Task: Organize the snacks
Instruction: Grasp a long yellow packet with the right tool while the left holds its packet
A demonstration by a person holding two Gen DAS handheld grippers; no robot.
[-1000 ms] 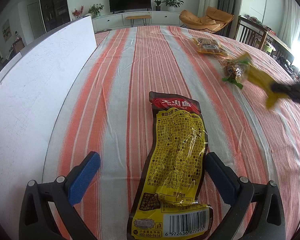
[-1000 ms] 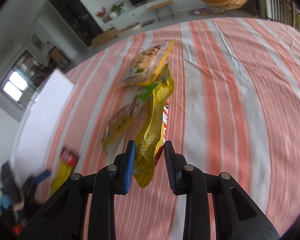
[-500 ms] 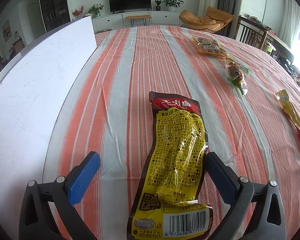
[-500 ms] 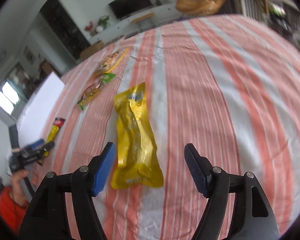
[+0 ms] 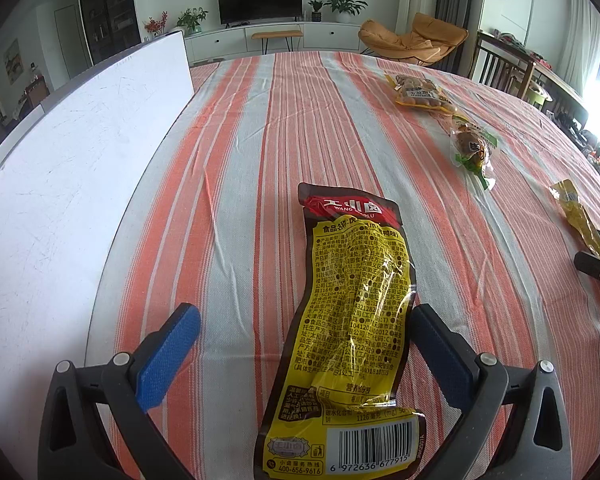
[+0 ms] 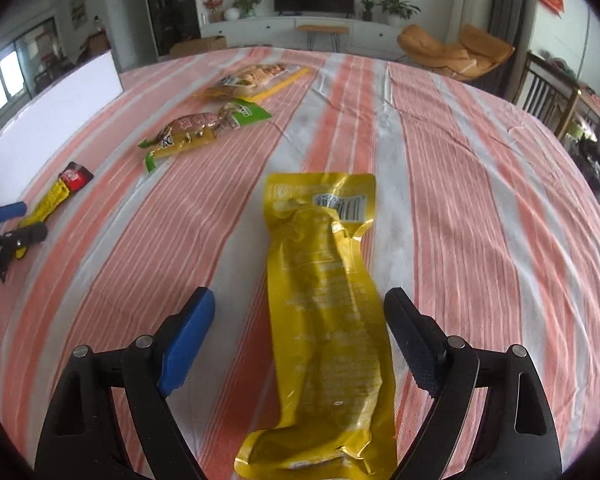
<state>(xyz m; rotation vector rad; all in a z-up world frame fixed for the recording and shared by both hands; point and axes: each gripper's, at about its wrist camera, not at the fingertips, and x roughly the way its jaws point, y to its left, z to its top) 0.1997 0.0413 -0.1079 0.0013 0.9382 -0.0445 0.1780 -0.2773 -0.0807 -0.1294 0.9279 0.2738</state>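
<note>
Right gripper (image 6: 298, 330) opening, a yellow pack (image 6: 326, 304) lying free between its jaws on the striped surface (image 6: 480, 200), apparently just laid down. Left gripper (image 5: 300, 352) spread astride a printed pack (image 5: 352, 320). Two more packs at 11 o'clock (image 6: 188, 132), (image 6: 252, 80). Pack bases are cropped; far labels blurred.
</note>
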